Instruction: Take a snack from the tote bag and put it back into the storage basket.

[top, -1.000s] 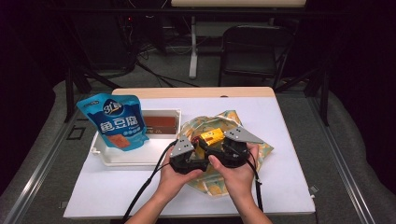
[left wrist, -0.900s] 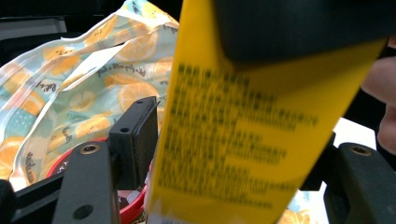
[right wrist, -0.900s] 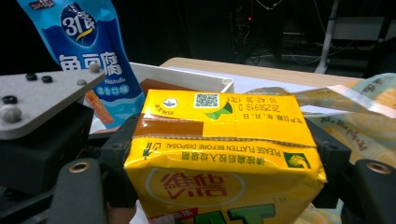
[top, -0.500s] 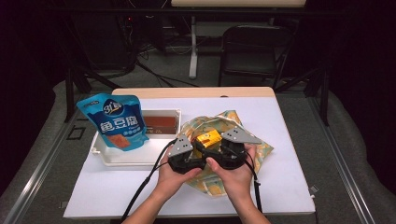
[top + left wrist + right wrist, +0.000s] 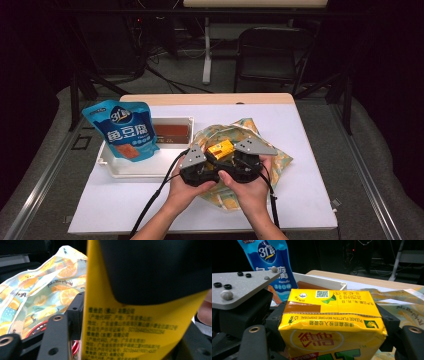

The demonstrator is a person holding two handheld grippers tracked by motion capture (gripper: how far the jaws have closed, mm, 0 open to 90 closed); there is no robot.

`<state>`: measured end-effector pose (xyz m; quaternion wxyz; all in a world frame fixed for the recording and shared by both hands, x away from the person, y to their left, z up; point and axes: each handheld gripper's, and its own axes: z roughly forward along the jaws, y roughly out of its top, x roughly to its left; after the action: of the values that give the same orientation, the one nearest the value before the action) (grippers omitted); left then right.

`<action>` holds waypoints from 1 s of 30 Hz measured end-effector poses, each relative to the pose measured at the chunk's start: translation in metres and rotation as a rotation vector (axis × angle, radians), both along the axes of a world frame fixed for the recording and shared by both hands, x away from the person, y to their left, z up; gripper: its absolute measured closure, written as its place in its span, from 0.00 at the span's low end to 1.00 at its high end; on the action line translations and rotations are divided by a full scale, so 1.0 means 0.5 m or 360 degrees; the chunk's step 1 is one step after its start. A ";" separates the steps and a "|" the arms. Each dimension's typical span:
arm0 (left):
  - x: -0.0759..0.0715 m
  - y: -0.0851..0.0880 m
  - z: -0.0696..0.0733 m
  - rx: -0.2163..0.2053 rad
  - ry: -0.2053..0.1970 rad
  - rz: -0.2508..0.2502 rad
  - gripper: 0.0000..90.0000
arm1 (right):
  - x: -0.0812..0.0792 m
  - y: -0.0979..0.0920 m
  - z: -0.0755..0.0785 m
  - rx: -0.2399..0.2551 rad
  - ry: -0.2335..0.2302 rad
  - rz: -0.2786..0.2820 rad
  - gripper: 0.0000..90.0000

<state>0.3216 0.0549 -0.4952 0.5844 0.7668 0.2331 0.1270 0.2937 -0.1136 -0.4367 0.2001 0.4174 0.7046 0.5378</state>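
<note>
A yellow drink carton point(image 5: 220, 149) hangs just above an orange-printed cloth bag point(image 5: 272, 152) at the table's middle. Both hands hold their grippers tight together around it. In the right gripper view my right gripper point(image 5: 332, 318) is shut on the carton point(image 5: 329, 322), one pad on each side. My left gripper point(image 5: 213, 157) comes in from the left. In the left gripper view the carton's printed side point(image 5: 130, 335) sits between its jaws, touching both, and the right gripper's black jaw crosses in front. The bag point(image 5: 50, 285) lies behind.
A white tray point(image 5: 130, 170) at the left holds an upright blue snack pouch point(image 5: 124, 131) and a brown box point(image 5: 171, 131). The white table top point(image 5: 310, 130) has free room on the right and at the front. A dark chair point(image 5: 270, 55) stands beyond the table.
Both hands and the carton have drifted very slightly forward over the bag. The grip looks the same throughout.
</note>
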 end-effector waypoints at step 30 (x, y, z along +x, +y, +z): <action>0.009 0.073 -0.002 0.0011 0.0075 0.0138 0.56 | -0.014 -0.030 0.033 0.0091 -0.0041 0.0101 0.13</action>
<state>0.3260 0.0917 -0.4961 0.5701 0.7607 0.2794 0.1349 0.2869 -0.1287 -0.4204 0.1802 0.3935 0.6992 0.5691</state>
